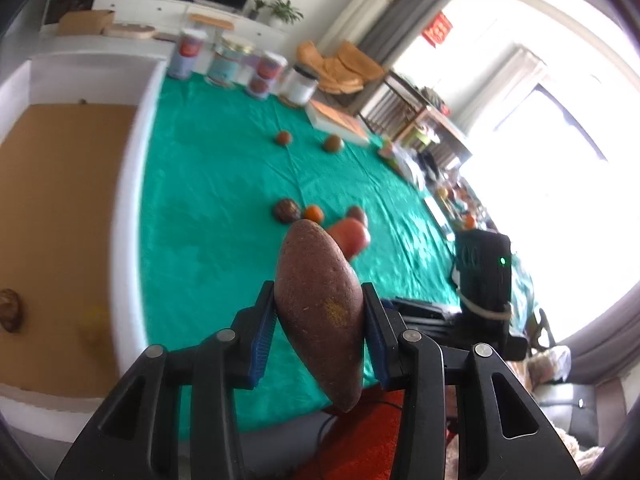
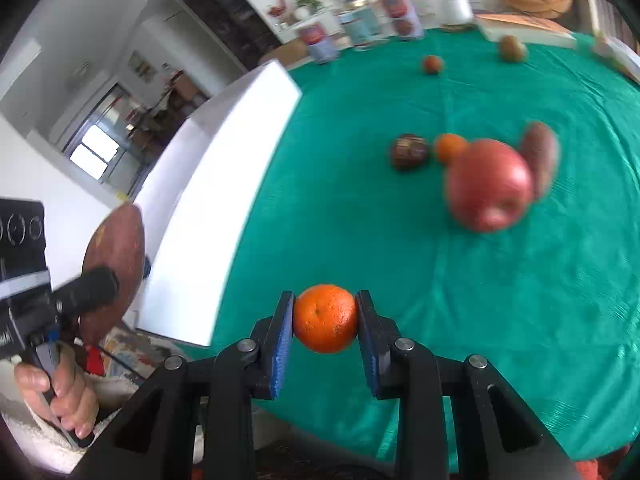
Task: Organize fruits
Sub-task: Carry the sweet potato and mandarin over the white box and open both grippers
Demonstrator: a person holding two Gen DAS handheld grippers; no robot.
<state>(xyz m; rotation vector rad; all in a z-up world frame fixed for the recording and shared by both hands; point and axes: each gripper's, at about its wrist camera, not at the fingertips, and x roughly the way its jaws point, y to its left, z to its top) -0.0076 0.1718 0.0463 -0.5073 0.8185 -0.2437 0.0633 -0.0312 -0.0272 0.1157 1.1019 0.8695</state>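
Observation:
My left gripper (image 1: 318, 294) is shut on a long purple-brown sweet potato (image 1: 320, 312), held up over the near edge of the green cloth (image 1: 224, 184). That sweet potato (image 2: 114, 256) also shows at the left of the right wrist view, beside the white box (image 2: 212, 184). My right gripper (image 2: 325, 297) is shut on a small orange (image 2: 325, 319), its blue pads pressing both sides. On the cloth lie a red apple (image 2: 488, 184), a second sweet potato (image 2: 540, 156), another small orange (image 2: 450, 146) and a dark round fruit (image 2: 410, 151).
The white box (image 1: 132, 200) has a brown floor with a brown nut-like thing (image 1: 10, 310) and a blurred yellow thing (image 1: 94, 328) on it. Two more fruits (image 1: 283, 138) (image 1: 333, 143) lie farther back. Tins (image 1: 188, 56) and a flat box (image 1: 338, 120) line the far edge.

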